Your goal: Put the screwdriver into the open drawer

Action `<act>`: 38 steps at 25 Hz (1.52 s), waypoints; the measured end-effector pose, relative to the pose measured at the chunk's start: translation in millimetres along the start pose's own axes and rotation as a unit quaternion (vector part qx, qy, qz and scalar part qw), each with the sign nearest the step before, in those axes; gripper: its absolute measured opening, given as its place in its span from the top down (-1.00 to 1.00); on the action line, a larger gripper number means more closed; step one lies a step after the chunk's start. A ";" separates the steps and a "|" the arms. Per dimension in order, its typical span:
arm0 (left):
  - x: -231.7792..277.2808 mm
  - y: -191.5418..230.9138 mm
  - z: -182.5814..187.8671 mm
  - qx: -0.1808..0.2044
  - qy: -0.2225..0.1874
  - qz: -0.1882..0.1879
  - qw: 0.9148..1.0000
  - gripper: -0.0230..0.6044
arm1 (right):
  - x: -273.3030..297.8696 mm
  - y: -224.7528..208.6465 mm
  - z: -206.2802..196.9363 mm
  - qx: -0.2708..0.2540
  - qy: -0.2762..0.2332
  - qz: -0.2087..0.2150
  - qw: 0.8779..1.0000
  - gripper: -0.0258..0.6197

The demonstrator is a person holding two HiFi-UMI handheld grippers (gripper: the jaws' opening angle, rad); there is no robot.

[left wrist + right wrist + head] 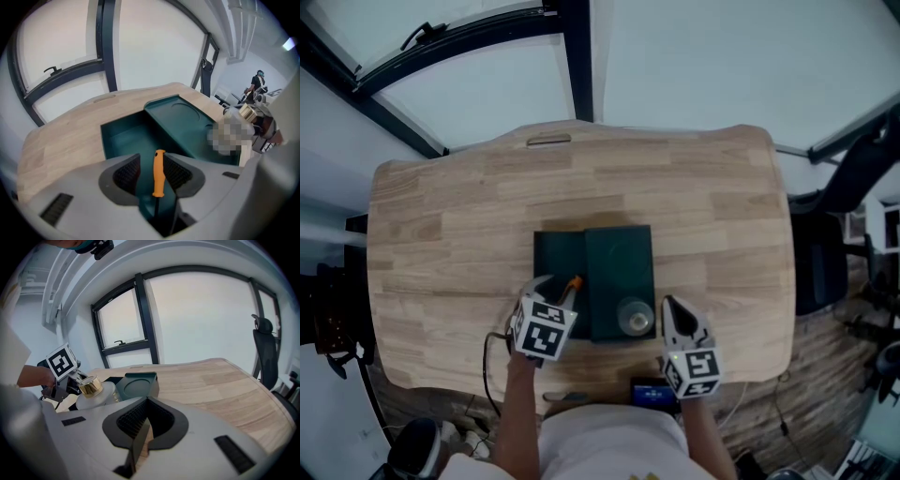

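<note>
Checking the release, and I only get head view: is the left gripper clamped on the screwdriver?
Observer: No. The left gripper has its jaws apart, with a gap beside the screwdriver handle between them.
Operator: Other side?
Observer: The right gripper has its jaws together, empty.
Operator: Round thing beside it?
Observer: A bottle with a gold cap, standing on the green cabinet.

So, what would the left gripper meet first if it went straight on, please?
Probably the orange-handled screwdriver between the left gripper's open jaws, then the dark green drawer's floor; depth unclear.
</note>
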State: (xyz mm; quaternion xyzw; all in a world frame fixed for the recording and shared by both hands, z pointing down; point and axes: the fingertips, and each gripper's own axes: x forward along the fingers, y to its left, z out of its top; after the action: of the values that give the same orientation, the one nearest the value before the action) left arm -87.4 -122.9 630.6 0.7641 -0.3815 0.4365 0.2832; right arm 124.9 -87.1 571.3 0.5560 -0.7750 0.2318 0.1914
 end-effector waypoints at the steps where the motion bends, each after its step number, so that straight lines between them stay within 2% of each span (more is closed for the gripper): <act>1: -0.9 0.3 1.6 -0.003 -0.006 0.000 1.000 0.45 | -0.7 0.0 0.7 -0.002 -0.001 -0.001 1.000 0.93; 12: -6.1 -3.4 -5.3 -0.037 -0.009 -0.011 0.999 0.48 | -6.0 1.0 5.6 -0.008 -0.012 -0.003 1.000 0.93; 13: -6.7 -2.2 -5.2 -0.038 -0.011 -0.006 0.999 0.54 | -6.3 1.3 7.4 -0.009 -0.014 -0.003 1.000 0.93; 16: -10.5 2.7 -4.4 -0.035 -0.019 0.019 0.999 0.93 | -8.4 2.0 9.3 -0.011 -0.017 -0.002 1.000 0.93; 29: -31.4 -0.7 5.5 -0.043 -0.075 0.023 0.996 0.93 | -19.4 8.9 17.9 -0.024 -0.027 0.000 0.999 0.93; 33: -46.6 -7.0 11.7 -0.051 -0.107 0.009 0.993 0.93 | -26.7 12.7 23.6 -0.029 -0.037 0.000 0.999 0.93; 38: -70.2 -8.1 17.5 -0.047 -0.156 0.028 0.986 0.93 | -38.7 18.6 26.9 -0.036 -0.047 -0.001 0.998 0.93</act>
State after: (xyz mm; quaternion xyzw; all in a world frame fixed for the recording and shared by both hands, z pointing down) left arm -95.8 -108.2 559.7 0.7974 -0.4623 0.3017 0.2437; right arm 118.1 -67.5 525.1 0.5595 -0.7905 0.1776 0.1748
